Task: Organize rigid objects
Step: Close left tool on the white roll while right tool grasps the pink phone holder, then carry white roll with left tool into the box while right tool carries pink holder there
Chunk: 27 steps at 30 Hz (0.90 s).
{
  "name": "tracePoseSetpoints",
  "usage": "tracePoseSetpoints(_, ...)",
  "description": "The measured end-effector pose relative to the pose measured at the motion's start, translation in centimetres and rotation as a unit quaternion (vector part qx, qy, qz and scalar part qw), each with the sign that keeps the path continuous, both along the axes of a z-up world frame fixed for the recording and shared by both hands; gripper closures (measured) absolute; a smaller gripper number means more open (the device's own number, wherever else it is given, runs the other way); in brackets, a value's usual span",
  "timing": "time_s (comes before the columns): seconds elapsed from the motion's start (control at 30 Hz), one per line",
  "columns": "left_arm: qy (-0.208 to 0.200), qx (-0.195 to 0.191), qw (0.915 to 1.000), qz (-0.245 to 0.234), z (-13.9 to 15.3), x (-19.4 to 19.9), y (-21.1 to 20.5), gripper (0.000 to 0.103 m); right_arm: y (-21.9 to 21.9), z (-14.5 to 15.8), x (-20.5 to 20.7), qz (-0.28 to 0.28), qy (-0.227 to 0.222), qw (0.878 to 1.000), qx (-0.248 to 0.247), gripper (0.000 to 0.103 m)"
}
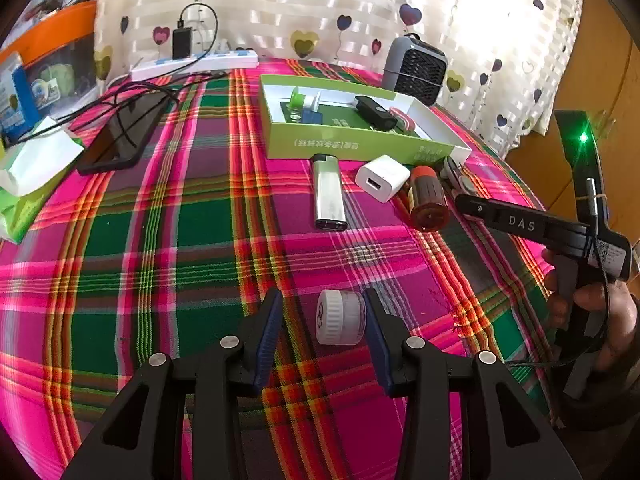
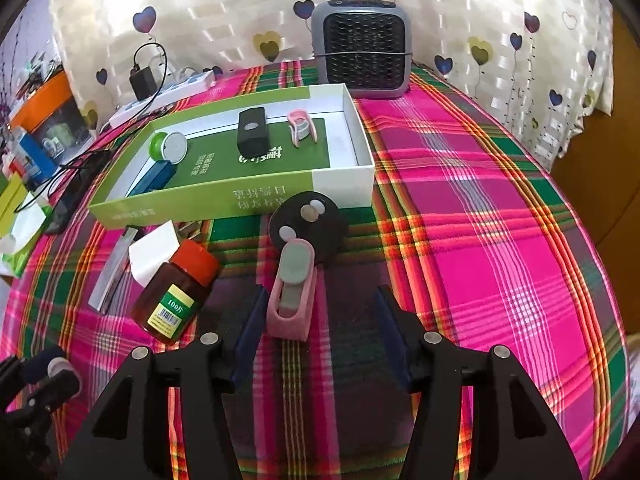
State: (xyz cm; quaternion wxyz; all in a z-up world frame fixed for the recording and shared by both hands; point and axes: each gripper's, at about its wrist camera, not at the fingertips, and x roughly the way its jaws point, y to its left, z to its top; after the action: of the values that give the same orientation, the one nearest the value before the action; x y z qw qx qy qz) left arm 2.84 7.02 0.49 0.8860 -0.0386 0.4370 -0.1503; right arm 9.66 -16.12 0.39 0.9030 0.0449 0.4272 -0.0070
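Two hand-held grippers work a plaid-covered table [image 1: 160, 264] where small hard items are being sorted into a shallow green-and-white box [image 2: 340, 178]. The left gripper [image 1: 324, 320] has its jaws spread around a small white jar [image 1: 340, 317] lying on its side, the jar sitting close to the right-hand finger but apparently not yet pinched. The right gripper [image 2: 320, 312] is likewise spread, with a pink-and-grey clip-like gadget [image 2: 291, 300] lying just inside its left finger, ready, it seems, for a grasp.

Both tools appear lined up on loose items nearest them, so each can be lifted toward the box. Inside it already rest a green-rimmed round piece [image 2: 168, 147], a blue block [image 2: 154, 180], a black rectangular case [image 2: 252, 130] and a pink clip [image 2: 302, 127].

Waiting outside, just beside the box's front wall, are a silver lighter [image 1: 329, 194], a white charger cube [image 1: 382, 178], an amber pill bottle [image 2: 176, 292] and a black disc [image 2: 308, 226].
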Motion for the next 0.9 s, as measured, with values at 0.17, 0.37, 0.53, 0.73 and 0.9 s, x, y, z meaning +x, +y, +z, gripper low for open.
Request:
tracePoseSetpoints(0.17, -0.001, 0.002, 1.0000, 0.001, 0.01, 0.02, -0.03, 0.064, 0.41, -0.14, -0.10, 0.008, -0.003, 1.000, -0.019, 0.048)
tracePoseSetpoints(0.37, -0.001, 0.007, 0.9999, 0.009, -0.01, 0.08, 0.21, 0.070, 0.26, -0.08, -0.20, 0.014, -0.007, 1.000, -0.009, 0.060)
tracePoseSetpoints(0.53, -0.001, 0.011, 0.9998, 0.015, -0.01, 0.07, 0.21, 0.075, 0.23, -0.05, -0.29, 0.016, -0.009, 1.000, -0.008, 0.075)
tracePoseSetpoints(0.73, -0.001, 0.011, 0.9997, 0.021, -0.04, -0.02, 0.31, 0.078, 0.28, -0.01, -0.37, 0.021, -0.010, 1.000, -0.005, 0.083)
tracePoseSetpoints(0.9, -0.001, 0.013, 0.9997, 0.022, -0.05, 0.00, 0.40, 0.080, 0.29, 0.00, -0.41, 0.025, -0.011, 1.000, -0.002, 0.085)
